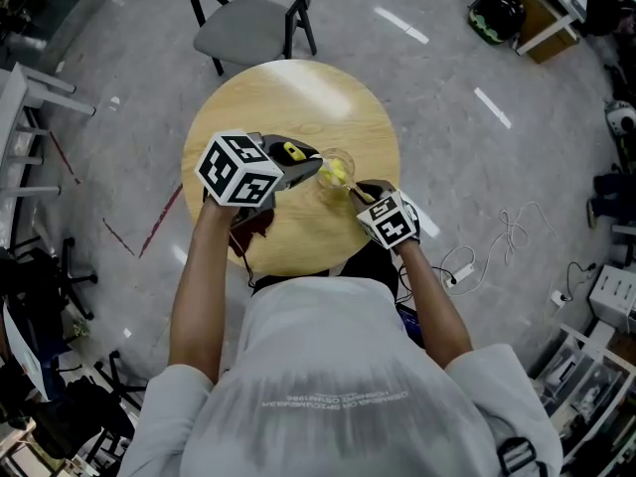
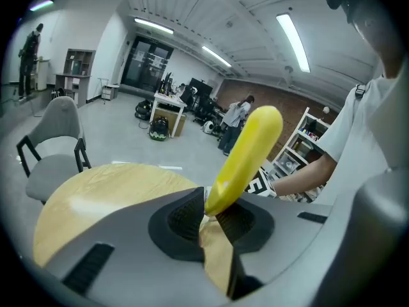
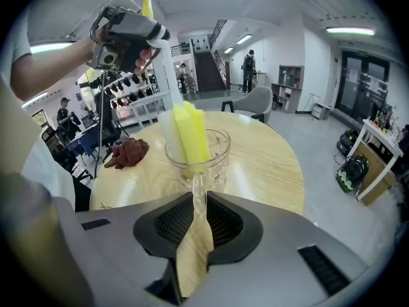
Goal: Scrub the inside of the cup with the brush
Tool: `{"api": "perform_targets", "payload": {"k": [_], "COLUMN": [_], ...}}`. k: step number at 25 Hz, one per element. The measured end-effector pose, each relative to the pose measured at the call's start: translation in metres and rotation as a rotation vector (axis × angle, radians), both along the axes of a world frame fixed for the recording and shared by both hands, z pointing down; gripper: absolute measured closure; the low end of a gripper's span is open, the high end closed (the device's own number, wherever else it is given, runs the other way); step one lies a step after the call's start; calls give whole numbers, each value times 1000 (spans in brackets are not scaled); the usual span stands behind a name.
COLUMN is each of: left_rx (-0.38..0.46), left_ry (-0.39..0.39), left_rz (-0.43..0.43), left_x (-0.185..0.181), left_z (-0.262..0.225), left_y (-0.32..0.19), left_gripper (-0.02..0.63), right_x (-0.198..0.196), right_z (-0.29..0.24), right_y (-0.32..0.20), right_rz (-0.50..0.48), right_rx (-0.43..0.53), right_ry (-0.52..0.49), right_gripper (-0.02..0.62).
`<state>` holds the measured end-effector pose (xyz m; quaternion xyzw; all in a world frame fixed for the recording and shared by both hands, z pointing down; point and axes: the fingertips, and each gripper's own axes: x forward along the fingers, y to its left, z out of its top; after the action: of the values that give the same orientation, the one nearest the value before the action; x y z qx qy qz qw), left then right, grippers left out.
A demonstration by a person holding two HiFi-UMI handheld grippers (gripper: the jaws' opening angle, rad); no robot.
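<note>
The cup (image 3: 216,153), pinched by its handle in the right claw (image 3: 195,202) on the surface (image 3: 271,162), is best kept steady while the brush (image 2: 246,155), clamped in the left claw (image 2: 209,213), is swept round inside.

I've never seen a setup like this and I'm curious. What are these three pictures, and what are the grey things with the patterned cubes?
No robot here: a person holds a grey tool in each hand, each ending in two-jaw tongs and carrying a marker cube. The top-down picture comes from a camera on the person's head; the other two come from cameras riding on each tool, looking along its jaws. On the round wooden table are a glass cup and a reddish-brown cloth. The left tongs are clamped on a yellow brush, whose head sits in the cup. The right tongs grip the cup's handle.
</note>
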<state>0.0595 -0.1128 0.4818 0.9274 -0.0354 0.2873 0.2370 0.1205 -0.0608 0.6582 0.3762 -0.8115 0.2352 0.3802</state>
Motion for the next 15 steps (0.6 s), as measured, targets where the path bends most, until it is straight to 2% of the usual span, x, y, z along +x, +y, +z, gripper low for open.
{"api": "perform_targets", "payload": {"k": [2, 5, 10, 15], "left_rx": [15, 56, 132, 141], "left_ry": [2, -42, -86, -37], "left_rz": [-39, -94, -199, -242], "left_x": [-6, -12, -1, 11], "left_z": [-4, 2, 31, 42], "left_y": [-6, -14, -21, -17], "left_gripper": [548, 555, 555, 555], "right_x": [0, -1, -6, -10], "right_z": [1, 1, 2, -5], "right_y": [0, 0, -5, -5], "right_rz": [-6, -22, -28, -27], "right_rx": [6, 13, 17, 3], "right_ry": [5, 9, -2, -10], "right_gripper": [508, 509, 511, 512]}}
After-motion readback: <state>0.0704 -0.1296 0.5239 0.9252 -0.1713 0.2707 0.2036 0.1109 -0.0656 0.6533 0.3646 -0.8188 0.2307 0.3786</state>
